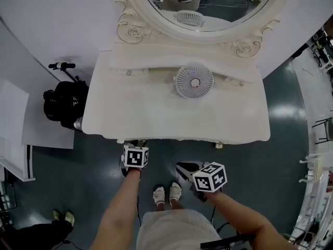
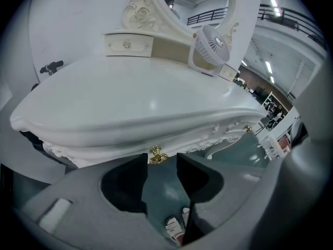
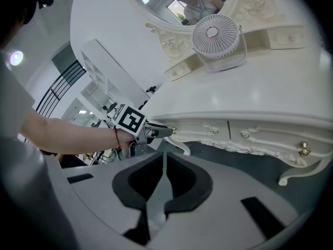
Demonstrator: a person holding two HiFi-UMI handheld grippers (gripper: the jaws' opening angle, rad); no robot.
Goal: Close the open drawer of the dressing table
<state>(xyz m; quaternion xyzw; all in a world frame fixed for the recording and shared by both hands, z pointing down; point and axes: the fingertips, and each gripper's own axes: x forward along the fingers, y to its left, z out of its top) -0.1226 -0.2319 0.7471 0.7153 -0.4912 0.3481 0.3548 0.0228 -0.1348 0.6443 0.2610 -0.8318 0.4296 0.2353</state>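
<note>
The white dressing table (image 1: 135, 113) fills the middle of the head view, and no drawer stands out from its front edge there. In the right gripper view the carved drawer fronts (image 3: 203, 129) lie in line with each other under the top. A gold drawer knob (image 2: 157, 155) sits just ahead of my left gripper (image 2: 162, 159), level with the gap between the tips; the jaws are open and the pads are clear of it. My left gripper (image 1: 136, 144) is at the table's front left. My right gripper (image 3: 164, 154) hangs shut and empty, back from the front (image 1: 183, 167).
A white fan (image 1: 194, 80) stands at the back of the tabletop below an oval mirror (image 1: 208, 14). A black bag (image 1: 65, 105) and white boards (image 1: 15, 124) are on the floor to the left. A second gold knob (image 3: 304, 149) is at the right. My feet (image 1: 166, 194) are below the table front.
</note>
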